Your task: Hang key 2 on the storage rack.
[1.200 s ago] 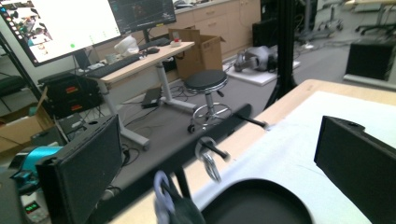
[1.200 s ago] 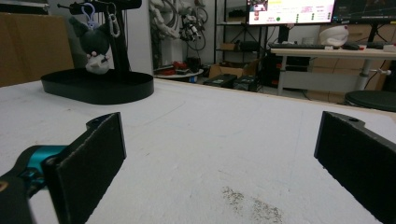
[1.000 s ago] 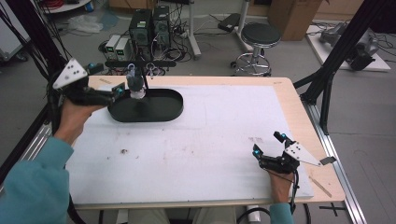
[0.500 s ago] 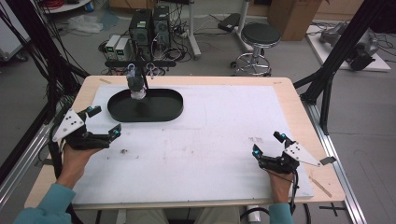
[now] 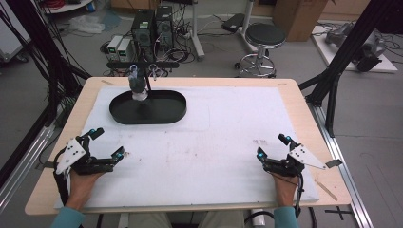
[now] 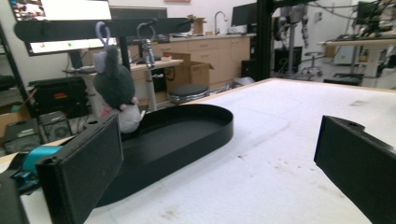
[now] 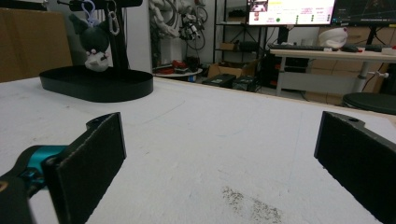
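Jaws of the left gripper (image 5: 105, 143) stand wide apart with nothing between them; it rests low over the white table cover (image 5: 223, 133) at the near left corner, held by the person's left hand (image 5: 83, 183). In the left gripper view its two flat black fingers (image 6: 84, 168) rise at either side, with bare white surface in the gap.

Ahead of it, well apart, lies the shallow black oval tray (image 5: 164, 111) at the far left of the table. A small grey-and-white plush toy (image 5: 138, 87) hangs by a lilac loop from the black crossbar of a stand (image 5: 142, 64) that rises from the tray; a metal carabiner (image 6: 148, 46) hangs on the same bar just beside it. The toy's lower end sits close above the tray floor; whether it touches, I cannot tell.

At the near right, the right gripper (image 5: 272, 147) is likewise spread wide and empty, low over the cover, far from the tray.
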The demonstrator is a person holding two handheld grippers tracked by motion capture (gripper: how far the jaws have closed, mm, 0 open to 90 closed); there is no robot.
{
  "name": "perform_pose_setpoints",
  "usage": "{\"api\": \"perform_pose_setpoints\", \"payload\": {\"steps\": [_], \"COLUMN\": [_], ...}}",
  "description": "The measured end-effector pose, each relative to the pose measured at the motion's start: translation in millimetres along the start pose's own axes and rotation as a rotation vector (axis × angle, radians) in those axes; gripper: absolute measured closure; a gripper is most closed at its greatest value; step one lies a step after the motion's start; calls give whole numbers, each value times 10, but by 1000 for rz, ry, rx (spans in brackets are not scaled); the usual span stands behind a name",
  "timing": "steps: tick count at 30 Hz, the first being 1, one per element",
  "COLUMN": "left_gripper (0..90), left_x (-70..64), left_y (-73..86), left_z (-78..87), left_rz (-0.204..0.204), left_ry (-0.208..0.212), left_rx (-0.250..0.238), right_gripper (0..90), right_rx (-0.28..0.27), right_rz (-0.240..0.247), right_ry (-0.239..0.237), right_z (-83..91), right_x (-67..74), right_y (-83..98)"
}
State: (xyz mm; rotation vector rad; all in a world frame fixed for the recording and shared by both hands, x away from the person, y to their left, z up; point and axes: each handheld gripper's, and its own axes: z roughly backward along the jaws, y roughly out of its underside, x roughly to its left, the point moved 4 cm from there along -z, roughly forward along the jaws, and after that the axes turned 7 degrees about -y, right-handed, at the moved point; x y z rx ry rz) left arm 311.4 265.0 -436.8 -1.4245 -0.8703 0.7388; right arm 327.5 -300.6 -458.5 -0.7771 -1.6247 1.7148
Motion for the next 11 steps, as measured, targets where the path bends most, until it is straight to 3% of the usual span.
{"api": "perform_pose_setpoints", "payload": {"steps": [4, 6, 11], "left_gripper": [17, 17, 17], "left_x": [-22, -28, 10], "left_y": [98, 192, 192], "left_z": [24, 26, 80], "left_rz": [14, 17, 52], "left_ry": [-7, -9, -48], "left_rx": [5, 41, -13], "right_gripper": [12, 12, 12], "right_rx": [-1, -1, 3], "right_rz": [4, 0, -8], "right_ry": [2, 2, 0], "right_z": [1, 1, 3], "right_x": [-4, -4, 10], "right_y": [-1, 0, 2]}}
